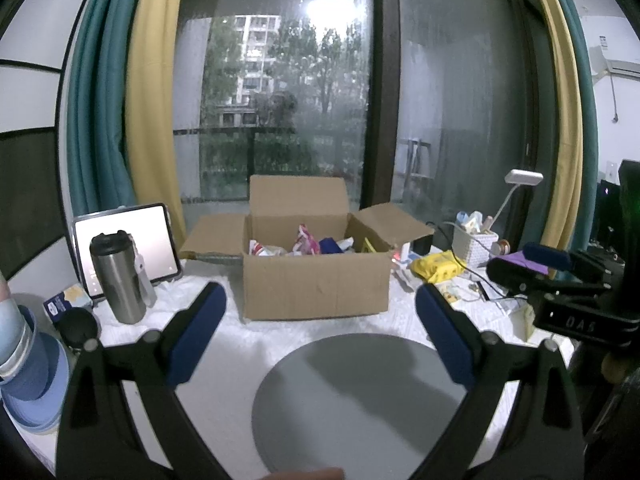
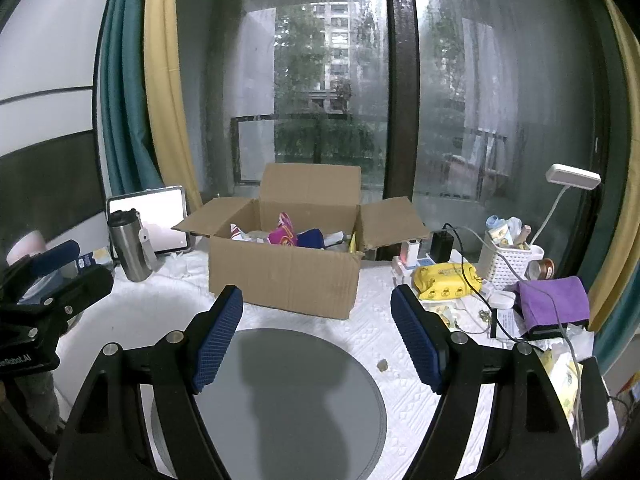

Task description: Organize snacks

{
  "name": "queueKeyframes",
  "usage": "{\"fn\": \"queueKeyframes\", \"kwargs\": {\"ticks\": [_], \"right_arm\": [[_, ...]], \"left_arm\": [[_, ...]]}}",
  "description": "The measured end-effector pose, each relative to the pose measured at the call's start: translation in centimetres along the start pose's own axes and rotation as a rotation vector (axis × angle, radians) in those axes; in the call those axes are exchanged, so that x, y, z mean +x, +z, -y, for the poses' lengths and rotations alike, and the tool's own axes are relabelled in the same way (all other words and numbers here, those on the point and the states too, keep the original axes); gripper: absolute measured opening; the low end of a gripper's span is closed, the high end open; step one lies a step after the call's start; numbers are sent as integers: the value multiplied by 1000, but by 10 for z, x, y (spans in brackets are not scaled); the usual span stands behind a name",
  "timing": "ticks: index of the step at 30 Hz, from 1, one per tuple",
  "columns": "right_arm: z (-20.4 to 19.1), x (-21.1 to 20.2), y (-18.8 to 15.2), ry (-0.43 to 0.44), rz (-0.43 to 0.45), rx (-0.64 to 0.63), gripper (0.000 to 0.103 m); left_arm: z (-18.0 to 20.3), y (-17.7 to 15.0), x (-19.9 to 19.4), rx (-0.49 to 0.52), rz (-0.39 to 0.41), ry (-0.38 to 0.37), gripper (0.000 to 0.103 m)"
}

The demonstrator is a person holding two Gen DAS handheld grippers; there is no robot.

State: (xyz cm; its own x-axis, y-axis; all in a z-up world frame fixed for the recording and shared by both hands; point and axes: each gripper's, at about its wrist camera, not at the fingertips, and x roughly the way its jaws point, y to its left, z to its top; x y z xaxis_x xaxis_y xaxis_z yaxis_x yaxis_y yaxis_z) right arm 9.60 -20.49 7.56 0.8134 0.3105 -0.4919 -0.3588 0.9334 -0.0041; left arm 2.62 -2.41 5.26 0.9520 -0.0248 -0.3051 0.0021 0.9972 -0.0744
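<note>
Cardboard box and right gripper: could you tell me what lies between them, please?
In the right wrist view, only white tablecloth and the grey round plate's far edge separate the right gripper from the cardboard box.

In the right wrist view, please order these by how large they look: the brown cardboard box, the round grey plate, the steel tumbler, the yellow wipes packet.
1. Round grey plate, though it lies nearest the camera, which enlarges it.
2. Open brown cardboard box.
3. Yellow wipes packet and steel tumbler with black lid: too alike to rank.
</note>
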Motion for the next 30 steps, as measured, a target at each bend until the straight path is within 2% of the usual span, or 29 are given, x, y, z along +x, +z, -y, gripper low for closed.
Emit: {"fn": "queueKeyframes", "kwargs": {"ticks": [21,30], "right_arm": [[1,1,1,1,0,-2,79],[9,10,1,9,-15,10,79]], "left_arm": [[4,-8,4,2,-5,-5,97],[-4,-2,26,15,-19,-33,97]]}}
